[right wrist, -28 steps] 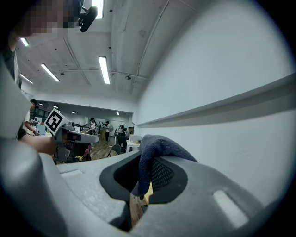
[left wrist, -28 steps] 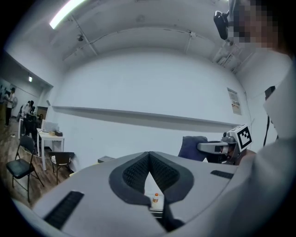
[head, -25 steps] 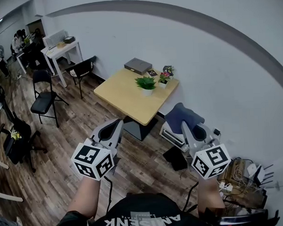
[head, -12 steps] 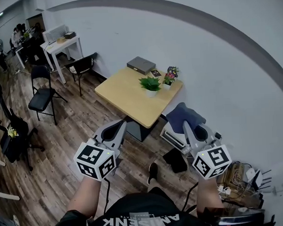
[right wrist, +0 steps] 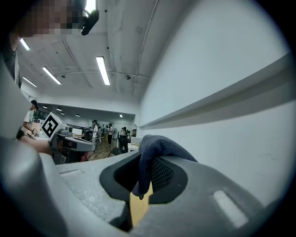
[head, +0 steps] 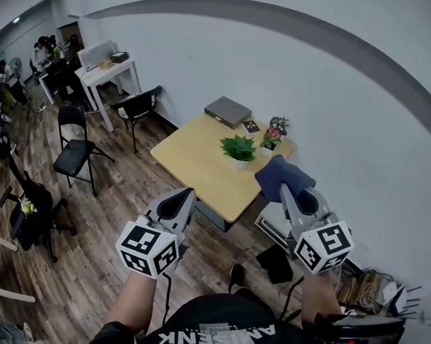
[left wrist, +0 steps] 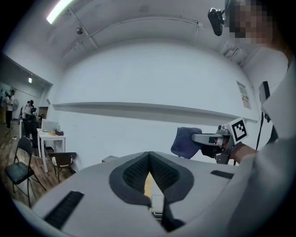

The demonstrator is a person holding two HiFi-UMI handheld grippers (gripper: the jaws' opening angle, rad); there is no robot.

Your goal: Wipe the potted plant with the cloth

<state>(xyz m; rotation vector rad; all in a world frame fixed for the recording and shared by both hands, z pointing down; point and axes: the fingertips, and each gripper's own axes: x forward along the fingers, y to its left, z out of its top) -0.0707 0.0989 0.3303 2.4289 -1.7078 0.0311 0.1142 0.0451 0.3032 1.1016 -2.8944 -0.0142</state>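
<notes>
Jaws of right gripper (right wrist: 144, 178) closed on dark blue fuzzy cloth (right wrist: 159, 144) that drapes over and hides their tips, left gripper (left wrist: 149, 159) pressed shut on nothing, green leafy potted plant (head: 238, 148) well ahead on square light wooden table (head: 190, 162), one table corner hidden behind cloth

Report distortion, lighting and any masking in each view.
Head view: fisheye bends the grey wall ledge into an arc; light even, no glare. Left gripper view: black vignette corners, white ceiling strip light blown out, mosaic patch top right. Right gripper view: same vignette, mosaic patch top left.
</notes>
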